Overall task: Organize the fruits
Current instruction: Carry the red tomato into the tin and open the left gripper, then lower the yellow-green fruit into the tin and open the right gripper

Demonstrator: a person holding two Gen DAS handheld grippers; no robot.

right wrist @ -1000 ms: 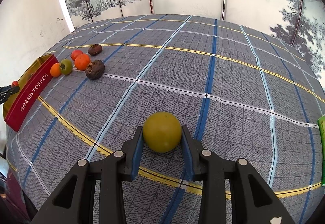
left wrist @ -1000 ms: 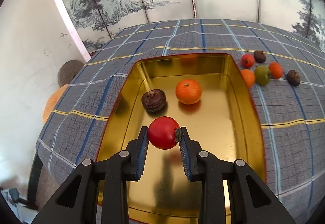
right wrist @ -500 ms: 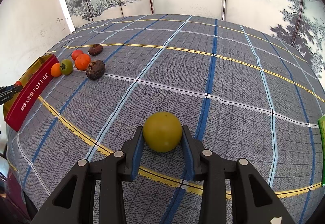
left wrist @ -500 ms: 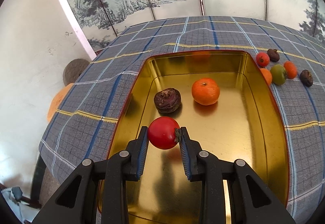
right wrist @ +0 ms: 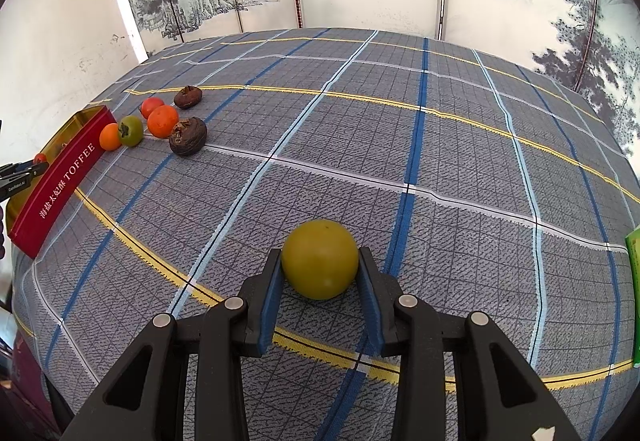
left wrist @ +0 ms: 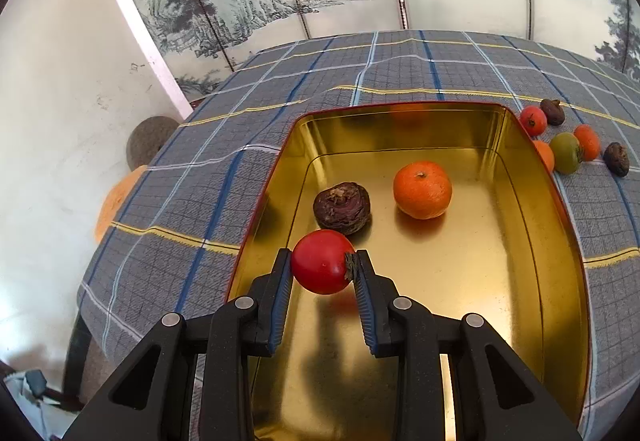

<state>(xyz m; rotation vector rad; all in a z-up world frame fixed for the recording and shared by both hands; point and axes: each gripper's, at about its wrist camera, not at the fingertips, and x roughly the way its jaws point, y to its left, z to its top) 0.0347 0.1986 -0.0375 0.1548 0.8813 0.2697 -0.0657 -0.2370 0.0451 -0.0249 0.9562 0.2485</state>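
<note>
The left claw (left wrist: 323, 268) grips a red tomato (left wrist: 321, 261) over the near left part of the gold tin (left wrist: 536, 249), near a dark fruit (left wrist: 341, 207) and an orange (left wrist: 422, 189). The right claw (right wrist: 320, 270) clamps a yellow-green fruit (right wrist: 319, 259) above the plaid desk (right wrist: 460, 145).

The left gripper (left wrist: 323, 270) clamps a red fruit (left wrist: 322, 261) between its fingers (left wrist: 280, 281); just beyond them, a dark fruit (left wrist: 341, 207) and an orange (left wrist: 422, 189) lie in the gold tin (left wrist: 520, 281).
</note>
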